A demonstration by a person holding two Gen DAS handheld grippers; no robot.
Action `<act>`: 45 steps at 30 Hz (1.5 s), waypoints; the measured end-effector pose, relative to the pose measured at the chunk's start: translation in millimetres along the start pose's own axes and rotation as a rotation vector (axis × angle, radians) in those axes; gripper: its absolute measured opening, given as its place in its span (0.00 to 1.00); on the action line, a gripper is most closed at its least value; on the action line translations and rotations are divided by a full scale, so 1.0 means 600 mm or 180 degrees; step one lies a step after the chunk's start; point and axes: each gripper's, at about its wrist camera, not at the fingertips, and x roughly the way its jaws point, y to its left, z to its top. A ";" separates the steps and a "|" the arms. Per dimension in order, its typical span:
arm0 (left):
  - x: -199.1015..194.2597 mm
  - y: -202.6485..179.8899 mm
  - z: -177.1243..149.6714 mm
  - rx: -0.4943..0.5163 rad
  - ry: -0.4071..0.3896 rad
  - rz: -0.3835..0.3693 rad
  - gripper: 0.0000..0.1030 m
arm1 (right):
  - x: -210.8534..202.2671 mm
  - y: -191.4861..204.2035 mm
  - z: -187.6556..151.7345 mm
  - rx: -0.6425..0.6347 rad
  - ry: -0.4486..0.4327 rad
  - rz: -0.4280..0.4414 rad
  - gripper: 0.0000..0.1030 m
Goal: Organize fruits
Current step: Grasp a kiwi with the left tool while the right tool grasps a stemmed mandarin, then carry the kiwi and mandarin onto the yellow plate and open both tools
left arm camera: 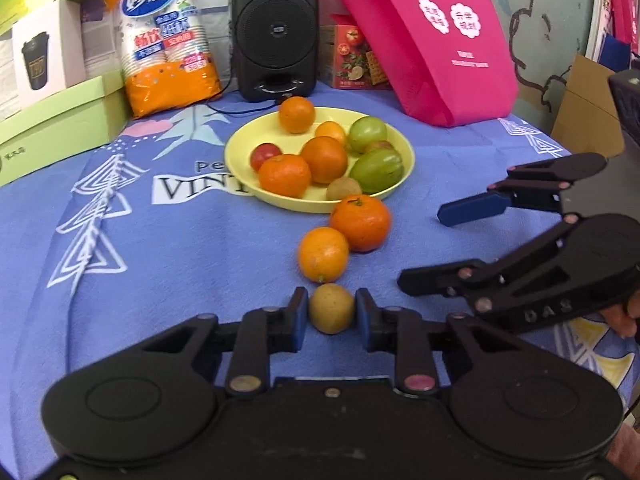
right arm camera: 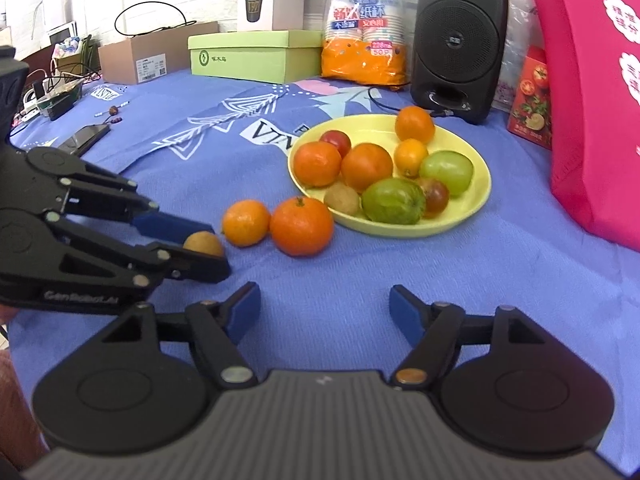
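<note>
Left hand-held gripper [left arm camera: 331, 309] clamps brownish fruit [left arm camera: 331, 308]; phone [right arm camera: 85, 136] right-view only; right hand-held gripper [right arm camera: 325, 309] wide.

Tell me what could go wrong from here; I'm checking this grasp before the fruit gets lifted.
1. The left gripper has its jaws around the small yellow-brown fruit; it is round, so it may squirt out if squeezed off-centre.
2. The small orange sits just ahead, so pushing forward could roll it.
3. The yellow plate is crowded, so an added fruit could roll off.
</note>
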 end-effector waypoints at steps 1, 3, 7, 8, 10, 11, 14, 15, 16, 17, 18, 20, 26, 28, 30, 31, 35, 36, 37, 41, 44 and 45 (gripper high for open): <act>-0.002 0.003 -0.001 -0.0013 0.0006 0.0037 0.25 | 0.006 0.001 0.004 0.0003 -0.0001 0.0004 0.69; -0.008 0.014 -0.003 -0.0064 0.0019 0.0078 0.25 | 0.019 0.003 0.013 0.0037 -0.0002 -0.0009 0.69; -0.015 0.036 -0.006 -0.0129 0.0025 0.0148 0.25 | 0.042 0.006 0.031 0.0120 -0.0001 -0.0001 0.68; -0.016 0.040 -0.006 -0.0146 0.0028 0.0164 0.25 | 0.047 0.007 0.035 0.0128 -0.0006 -0.0003 0.65; -0.018 0.046 -0.006 -0.0174 0.0029 0.0170 0.25 | 0.057 0.009 0.041 0.0152 -0.0011 -0.0030 0.57; -0.018 0.049 -0.006 -0.0186 0.0031 0.0161 0.25 | 0.060 0.009 0.044 0.0168 -0.0010 -0.0020 0.55; -0.018 0.048 -0.006 -0.0177 0.0029 0.0165 0.25 | 0.067 0.013 0.050 0.0152 -0.0012 0.0021 0.47; -0.018 0.047 -0.007 -0.0174 0.0029 0.0164 0.25 | 0.069 0.016 0.051 0.0123 -0.0014 0.0032 0.44; -0.018 0.047 -0.007 -0.0174 0.0027 0.0165 0.25 | 0.070 0.019 0.052 0.0103 -0.0020 0.0052 0.39; -0.018 0.047 -0.007 -0.0177 0.0025 0.0162 0.25 | 0.070 0.021 0.052 0.0093 -0.0026 0.0059 0.39; -0.018 0.047 -0.008 -0.0185 0.0023 0.0158 0.25 | 0.069 0.022 0.051 0.0086 -0.0030 0.0061 0.39; -0.020 0.047 -0.009 -0.0195 0.0020 0.0153 0.25 | 0.065 0.019 0.049 0.0117 -0.0039 0.0098 0.38; -0.029 0.047 -0.011 -0.0254 0.0009 0.0131 0.24 | 0.045 0.019 0.039 0.0146 -0.0063 0.0096 0.38; -0.032 0.050 -0.010 -0.0274 0.0013 0.0118 0.24 | 0.035 0.019 0.034 0.0152 -0.0065 0.0105 0.38; -0.036 0.050 -0.009 -0.0285 0.0000 0.0121 0.24 | 0.025 0.020 0.029 0.0144 -0.0063 0.0103 0.38; -0.038 0.050 -0.009 -0.0287 -0.0007 0.0119 0.24 | 0.020 0.020 0.025 0.0144 -0.0063 0.0097 0.38; -0.045 0.051 -0.005 -0.0304 -0.0048 0.0114 0.24 | 0.001 0.018 0.016 0.0124 -0.0064 0.0057 0.38; -0.048 0.051 -0.002 -0.0308 -0.0079 0.0116 0.24 | -0.003 0.017 0.015 0.0125 -0.0075 0.0040 0.38; -0.052 0.050 0.002 -0.0300 -0.0110 0.0117 0.24 | -0.006 0.014 0.015 0.0131 -0.0087 0.0031 0.38; -0.061 0.049 0.027 -0.0248 -0.0223 0.0084 0.24 | -0.014 0.005 0.022 0.0119 -0.0137 -0.0014 0.38; -0.050 0.051 0.055 -0.0205 -0.0263 0.0068 0.24 | -0.015 0.002 0.032 0.0094 -0.0188 -0.0009 0.38; -0.044 0.053 0.066 -0.0184 -0.0281 0.0063 0.24 | -0.015 0.001 0.036 0.0073 -0.0205 -0.0014 0.38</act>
